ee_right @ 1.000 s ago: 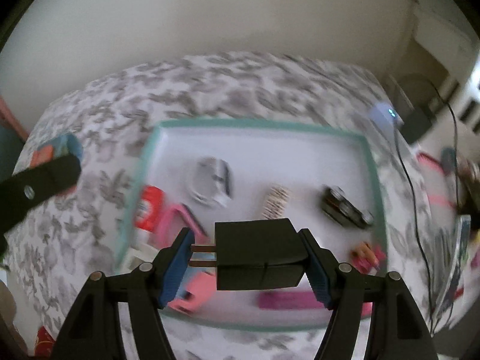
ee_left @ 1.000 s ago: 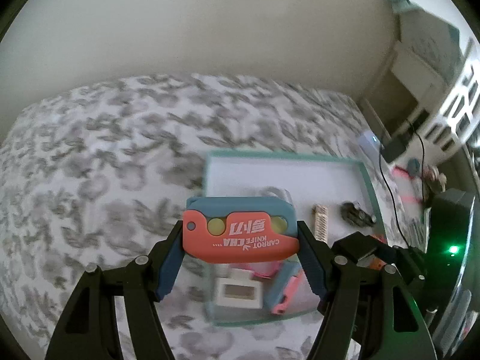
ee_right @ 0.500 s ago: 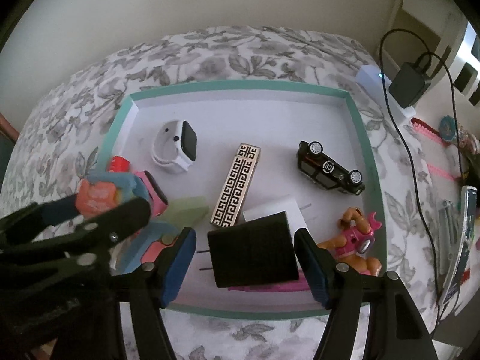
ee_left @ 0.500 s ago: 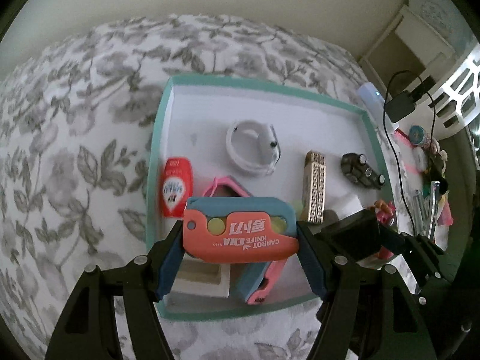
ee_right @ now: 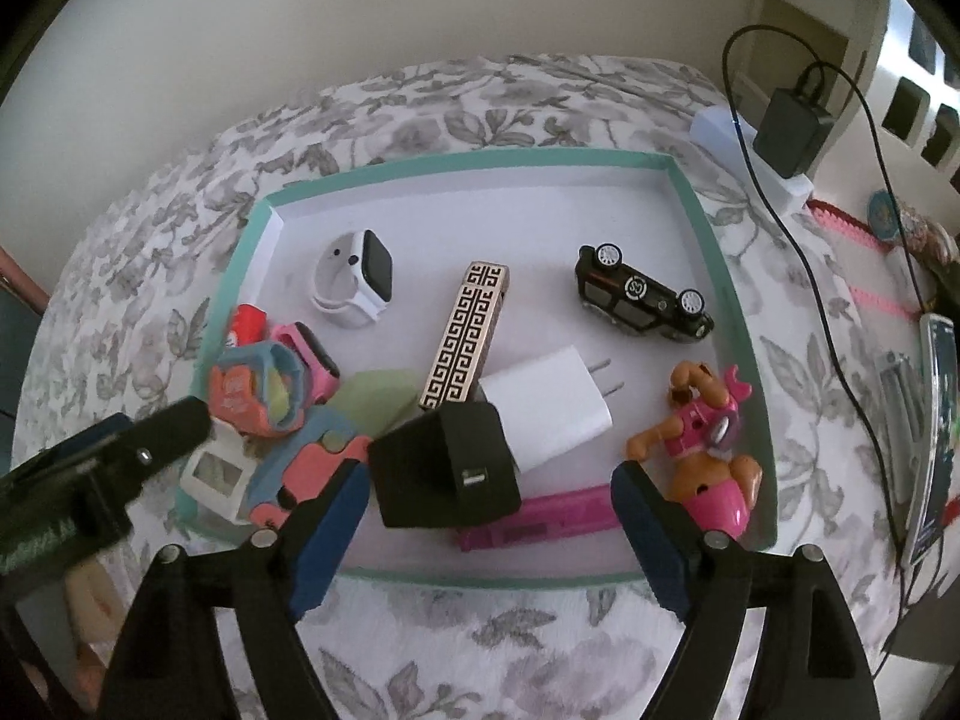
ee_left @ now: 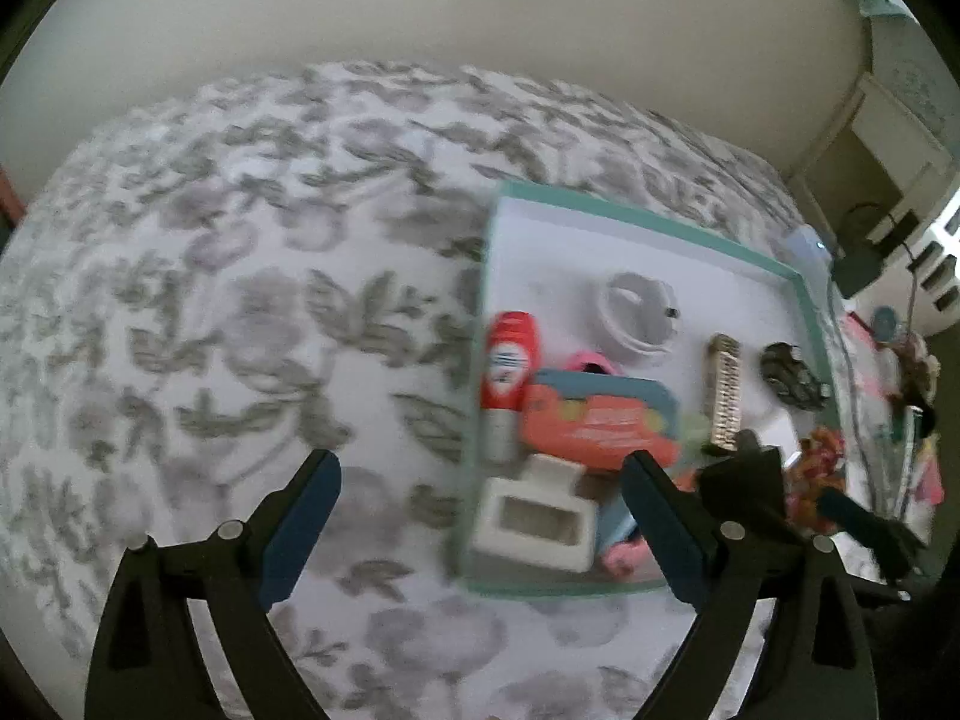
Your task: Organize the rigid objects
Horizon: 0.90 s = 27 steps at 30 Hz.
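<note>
We judge the sorting to be well along: both of our hand-held grippers are wide apart and carry nothing, and the pieces they serve lie inside the teal-rimmed tray (ee_right: 729,300) on the floral bed cover (ee_left: 240,312). The right hand-held gripper (ee_right: 489,534) hovers at the near edge of the tray, its fingers spread to either side of the black charger block (ee_right: 447,474), which leans against the white plug adapter (ee_right: 549,411) without being gripped. The left hand-held gripper (ee_left: 480,522) hangs over the bedding at the tray's near left corner, its view blurred, with the orange carrot knife (ee_left: 600,429) resting on the pile at the tray's left side, near the red tube (ee_left: 507,360) and the white box (ee_left: 534,519). Also in the tray we see the white smartwatch (ee_right: 357,279), the gold patterned bar (ee_right: 468,333), the overturned black toy car (ee_right: 642,297), the pink dog figure (ee_right: 702,450) and the magenta strip (ee_right: 540,525). Small things still lie on the bed to the far right of the tray, outside it; whether they belong to the job we cannot tell.
</note>
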### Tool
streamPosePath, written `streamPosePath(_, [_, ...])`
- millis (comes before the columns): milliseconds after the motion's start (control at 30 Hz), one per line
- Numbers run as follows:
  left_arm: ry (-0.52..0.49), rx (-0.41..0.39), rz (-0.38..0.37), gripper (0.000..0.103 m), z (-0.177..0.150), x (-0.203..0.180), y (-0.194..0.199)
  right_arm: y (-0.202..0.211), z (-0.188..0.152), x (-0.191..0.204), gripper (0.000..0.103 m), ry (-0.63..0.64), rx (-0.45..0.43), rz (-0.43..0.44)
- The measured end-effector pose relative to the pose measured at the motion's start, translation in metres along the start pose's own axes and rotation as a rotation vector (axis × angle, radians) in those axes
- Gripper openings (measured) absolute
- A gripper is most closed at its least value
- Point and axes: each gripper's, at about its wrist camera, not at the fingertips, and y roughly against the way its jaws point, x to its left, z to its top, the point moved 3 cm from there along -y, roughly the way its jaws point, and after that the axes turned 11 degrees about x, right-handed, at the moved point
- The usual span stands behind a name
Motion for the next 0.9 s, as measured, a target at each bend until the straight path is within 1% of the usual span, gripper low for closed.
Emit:
streamPosePath(33, [0.002,-0.009,0.011,0.099,-0.001,0.004,0.002,0.001,-0.002,0.001,0.102,0.002,-0.005,0.001])
streamPosePath(67, [0.005,-0.015,0.017,0.099,-0.003,0.006,0.004,0.004,-0.003,0.002,0.103,0.005,-0.016,0.002])
streamPosePath(233, [-0.003,-0.029,0.023,0.099,-0.018,0.016,0.016,0.016,-0.009,0.009,0.103,0.006,-0.052,0.012])
streamPosePath(333, [-0.010,-0.030,0.048,0.099,-0.024,0.018,0.021,0.023,-0.013,0.011,0.103,0.005,-0.068,0.014])
streamPosePath(433, [0.001,-0.021,0.042,0.099,-0.030,0.023,0.025,0.031,-0.018,0.013,0.103,0.005,-0.088,0.015])
streamPosePath(533, [0.020,-0.047,0.060,0.099,-0.033,0.027,0.033,0.039,-0.022,0.018,0.103,0.019,-0.110,0.009])
streamPosePath(633, [0.014,-0.085,0.088,0.099,-0.037,0.028,0.042,0.044,-0.025,0.022,0.103,0.031,-0.126,0.006])
streamPosePath(733, [0.006,-0.103,0.083,0.099,-0.039,0.027,0.048,0.049,-0.026,0.024,0.103,0.034,-0.141,0.001])
streamPosePath(900, [0.013,-0.104,0.073,0.099,-0.041,0.029,0.051,0.053,-0.027,0.024,0.103,0.034,-0.157,0.003])
